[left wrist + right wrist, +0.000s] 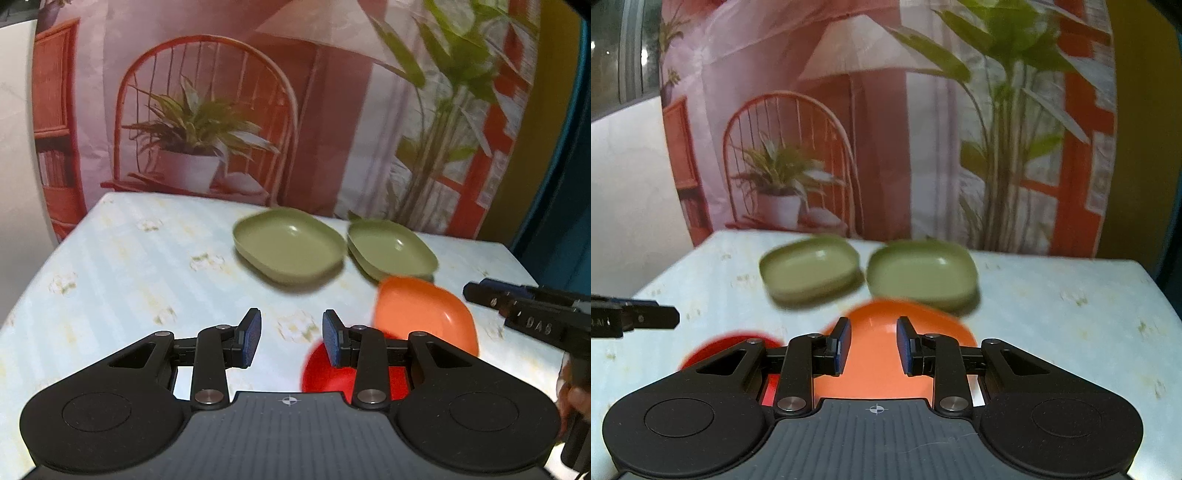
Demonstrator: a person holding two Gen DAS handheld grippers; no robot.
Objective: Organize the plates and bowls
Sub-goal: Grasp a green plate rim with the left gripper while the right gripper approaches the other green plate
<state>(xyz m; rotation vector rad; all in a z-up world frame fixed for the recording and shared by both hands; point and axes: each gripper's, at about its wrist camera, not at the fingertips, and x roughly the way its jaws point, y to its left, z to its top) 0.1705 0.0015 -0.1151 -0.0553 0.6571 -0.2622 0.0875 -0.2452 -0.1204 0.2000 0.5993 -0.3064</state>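
Both jaws gape empty; only the left wrist view shows a hand (574, 400) behind the right gripper (480, 293)

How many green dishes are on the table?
2. The left green dish and the right green dish sit side by side at the far edge, beyond the orange dish. Gripper bodies may hide others.

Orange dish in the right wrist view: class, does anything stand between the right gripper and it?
Nothing visible does. The right gripper, jaws open and empty, points straight at the orange dish. The two green dishes lie beyond it.
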